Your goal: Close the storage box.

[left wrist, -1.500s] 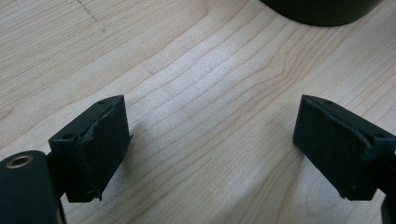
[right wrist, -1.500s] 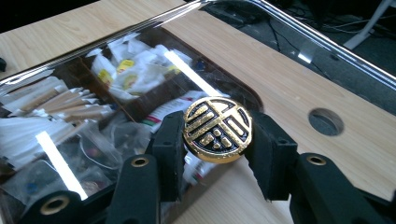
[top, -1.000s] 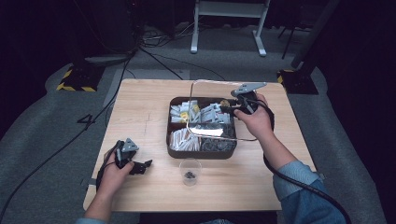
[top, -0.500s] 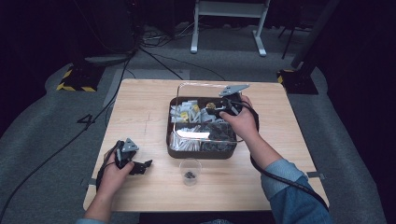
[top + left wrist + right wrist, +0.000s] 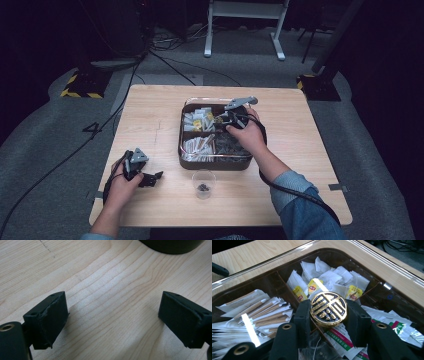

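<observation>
The right gripper [image 5: 328,315] is clamped on a round gold-and-black knob [image 5: 328,309], which looks like the handle of the clear lid [image 5: 387,275] over the compartment box [image 5: 186,159]. In the high view the right gripper [image 5: 226,118] sits over the box's middle, hand above the divider cross. The lid's glossy rim runs along the wooden table [image 5: 257,250], and glare streaks cross it, so whether the lid is seated or already tilted up is hard to tell.

Contents under it: tea bags [image 5: 324,280] with yellow tags in the far compartment, paper stick packets [image 5: 259,312] at left, and printed sachets [image 5: 339,336] nearer the camera.

The left gripper [image 5: 112,322] rests idle on bare table with jaws wide apart and nothing between them; in the high view the left gripper [image 5: 150,178] lies well apart from the box, near a small clear cup [image 5: 203,182] with something dark inside.

Risks:
- The knob is round and smooth and the pads grip only its edges, so the lid could swivel or slip out if lifted at an angle.
- A tilted lid could catch on the box rim and drag the whole box, since nothing braces it.
- Swinging the lid toward the person could knock the cup standing just in front of the box.
- Dropping the lid back could scatter or crush the tea bags.
</observation>
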Available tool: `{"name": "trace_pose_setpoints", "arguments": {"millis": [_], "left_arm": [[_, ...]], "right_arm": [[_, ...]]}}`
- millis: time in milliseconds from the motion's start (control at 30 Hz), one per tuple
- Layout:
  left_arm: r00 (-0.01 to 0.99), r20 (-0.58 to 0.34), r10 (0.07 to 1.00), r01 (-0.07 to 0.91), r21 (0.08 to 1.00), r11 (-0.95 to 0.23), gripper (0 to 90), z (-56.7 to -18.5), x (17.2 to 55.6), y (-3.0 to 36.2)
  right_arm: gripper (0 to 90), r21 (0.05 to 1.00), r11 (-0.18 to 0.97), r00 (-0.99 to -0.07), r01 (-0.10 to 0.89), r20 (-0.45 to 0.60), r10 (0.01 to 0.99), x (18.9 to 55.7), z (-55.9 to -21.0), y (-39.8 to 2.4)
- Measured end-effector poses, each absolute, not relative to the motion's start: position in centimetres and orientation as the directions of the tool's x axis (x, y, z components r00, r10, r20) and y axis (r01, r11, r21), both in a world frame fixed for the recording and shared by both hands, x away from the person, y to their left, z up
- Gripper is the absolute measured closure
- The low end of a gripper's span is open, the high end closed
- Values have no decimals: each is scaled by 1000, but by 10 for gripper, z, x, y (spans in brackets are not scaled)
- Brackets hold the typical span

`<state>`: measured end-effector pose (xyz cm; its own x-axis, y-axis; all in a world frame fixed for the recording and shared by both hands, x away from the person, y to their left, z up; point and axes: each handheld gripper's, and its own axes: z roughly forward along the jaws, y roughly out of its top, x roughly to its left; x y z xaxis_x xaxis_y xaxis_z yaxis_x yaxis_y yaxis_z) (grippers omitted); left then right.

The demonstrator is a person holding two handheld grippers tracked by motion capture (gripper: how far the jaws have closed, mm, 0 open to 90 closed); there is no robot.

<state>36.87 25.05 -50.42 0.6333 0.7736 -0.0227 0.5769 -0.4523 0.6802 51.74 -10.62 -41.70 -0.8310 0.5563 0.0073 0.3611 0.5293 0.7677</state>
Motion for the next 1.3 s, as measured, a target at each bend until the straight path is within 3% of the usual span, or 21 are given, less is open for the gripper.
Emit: {"name": "trace_pose_setpoints", "arguments": {"millis": [1300], "left_arm": [[634,-23,773,577,680,-453,93,-504,369,250]], "right_arm": [[586,757,538,-836,371,19,549,512,-439,-100]]}}
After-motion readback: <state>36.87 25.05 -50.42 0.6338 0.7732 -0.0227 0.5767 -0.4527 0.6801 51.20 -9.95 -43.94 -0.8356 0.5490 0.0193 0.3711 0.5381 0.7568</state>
